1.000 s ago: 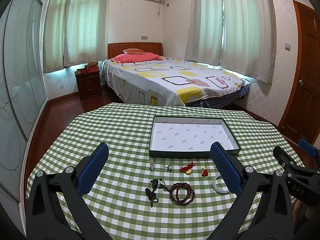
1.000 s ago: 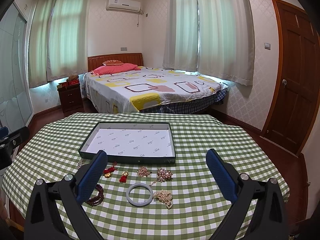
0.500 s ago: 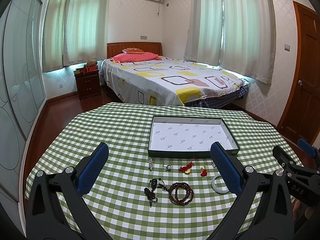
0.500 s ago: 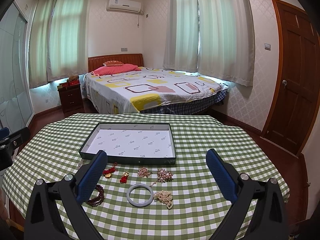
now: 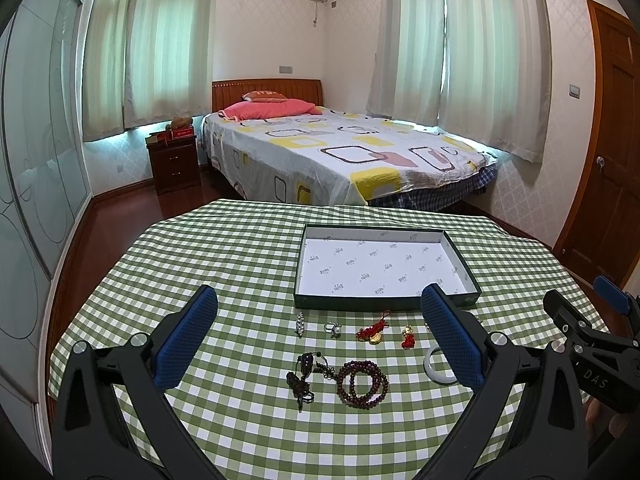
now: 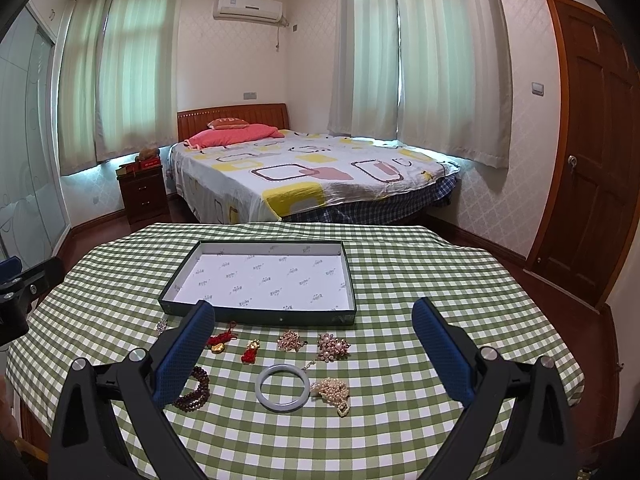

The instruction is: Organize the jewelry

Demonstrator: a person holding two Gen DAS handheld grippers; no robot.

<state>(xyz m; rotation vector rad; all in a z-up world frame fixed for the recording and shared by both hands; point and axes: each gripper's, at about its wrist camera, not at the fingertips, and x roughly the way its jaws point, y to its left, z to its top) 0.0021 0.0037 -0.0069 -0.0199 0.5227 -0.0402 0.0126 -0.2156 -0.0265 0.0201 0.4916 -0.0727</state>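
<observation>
A shallow dark green box with a white lining lies empty on the checked tablecloth. Jewelry is spread in front of it: a dark red bead bracelet, a black pendant cord, a red knot charm, a small red charm, a pale bangle, pearl pieces and brooches. My left gripper hovers open above the bracelet. My right gripper hovers open above the bangle. Neither holds anything.
A green checked cloth covers the table, whose edges fall away on all sides. Behind it stand a bed, a nightstand and, at the right, a wooden door. The right gripper's body shows at the left view's right edge.
Both views have shifted only slightly; the box and jewelry sit a touch higher in each frame. Both grippers stay open and nothing was picked up.
</observation>
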